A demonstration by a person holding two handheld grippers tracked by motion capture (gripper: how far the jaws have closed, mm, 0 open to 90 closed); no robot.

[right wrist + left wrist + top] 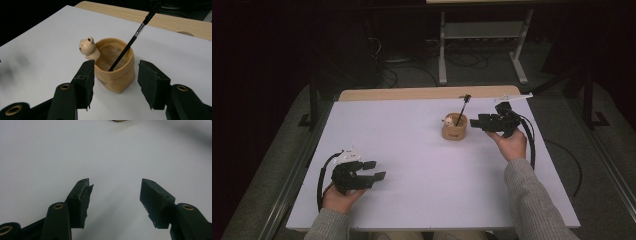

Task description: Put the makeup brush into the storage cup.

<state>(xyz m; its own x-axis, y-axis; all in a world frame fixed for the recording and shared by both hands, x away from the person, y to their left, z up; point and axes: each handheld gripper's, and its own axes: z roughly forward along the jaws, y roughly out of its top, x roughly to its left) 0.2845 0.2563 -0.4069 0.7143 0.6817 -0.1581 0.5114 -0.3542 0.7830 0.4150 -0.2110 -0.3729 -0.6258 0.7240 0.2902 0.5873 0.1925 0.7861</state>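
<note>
A tan bag-shaped cup (454,129) with a small bear figure (87,47) on its rim stands right of the white table's middle. A black pen (132,38) leans inside it, its top tilted toward the far right. My right gripper (473,122) hovers just right of the cup, jaws open and pointing at it. In the right gripper view the cup (115,72) stands just beyond the right gripper (116,65), untouched by the pads. My left gripper (379,170) rests at the near left, open and empty, and the left gripper (115,186) faces bare table.
The white table top (412,150) has a wooden strip (427,92) along its far edge. Cables trail from both grippers toward the near side. Metal frame legs (443,50) and floor cables lie beyond the table. The cup's base (119,120) peeks in at the top of the left gripper view.
</note>
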